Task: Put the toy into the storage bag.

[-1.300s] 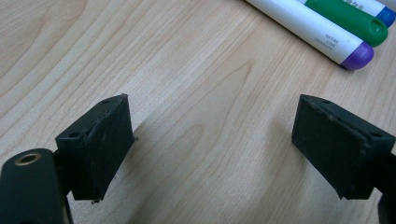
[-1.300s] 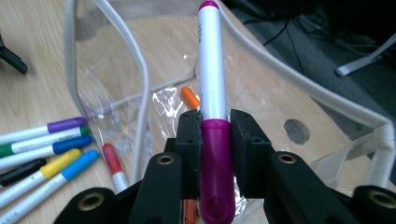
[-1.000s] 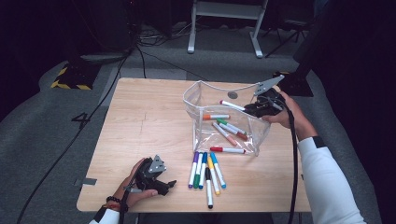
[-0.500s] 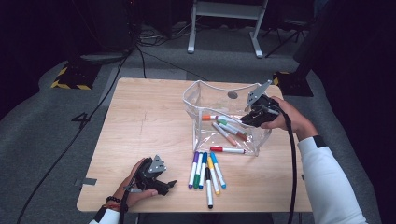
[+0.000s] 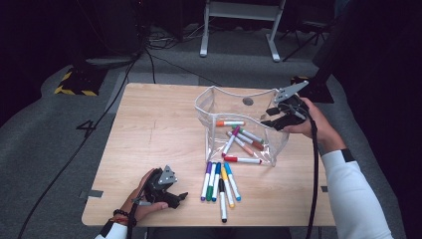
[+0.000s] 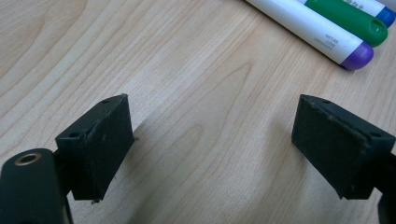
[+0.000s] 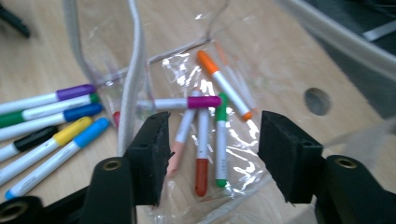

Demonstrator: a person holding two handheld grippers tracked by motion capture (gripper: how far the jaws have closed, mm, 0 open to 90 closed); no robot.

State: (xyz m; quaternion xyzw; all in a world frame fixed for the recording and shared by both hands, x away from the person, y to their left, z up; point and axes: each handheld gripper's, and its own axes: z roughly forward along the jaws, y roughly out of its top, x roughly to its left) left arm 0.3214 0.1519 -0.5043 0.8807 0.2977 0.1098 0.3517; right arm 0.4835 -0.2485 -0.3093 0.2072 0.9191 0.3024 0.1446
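Six pens in bag: clear bag (image 5: 219, 102) stands open on table (image 5: 149, 124), right of centre; inside lie orange (image 5: 230, 123), magenta (image 5: 230, 141), green, red-brown, peach pens; a red one (image 5: 242, 160) at front wall, cannot tell if in or out.
Right gripper (image 5: 271, 117): at bag's right rim, over the opening; jaws have just been opening, now about half apart, nothing between pads. Its own view looks down on the magenta pen (image 7: 180, 102) lying across the others.
Loose pens: row (image 5: 219, 181) just in front of bag on bare wood – purple, green, blue, yellow, black, light blue caps.
Left gripper (image 5: 180, 196): rests near table's front-left edge, well apart from bag, near the row; jaws parted, empty, wood between them; purple cap (image 6: 357, 53) ahead.
Hands: left hand (image 5: 142, 199) and right hand (image 5: 311, 122) each hold a gripper; white sleeves.
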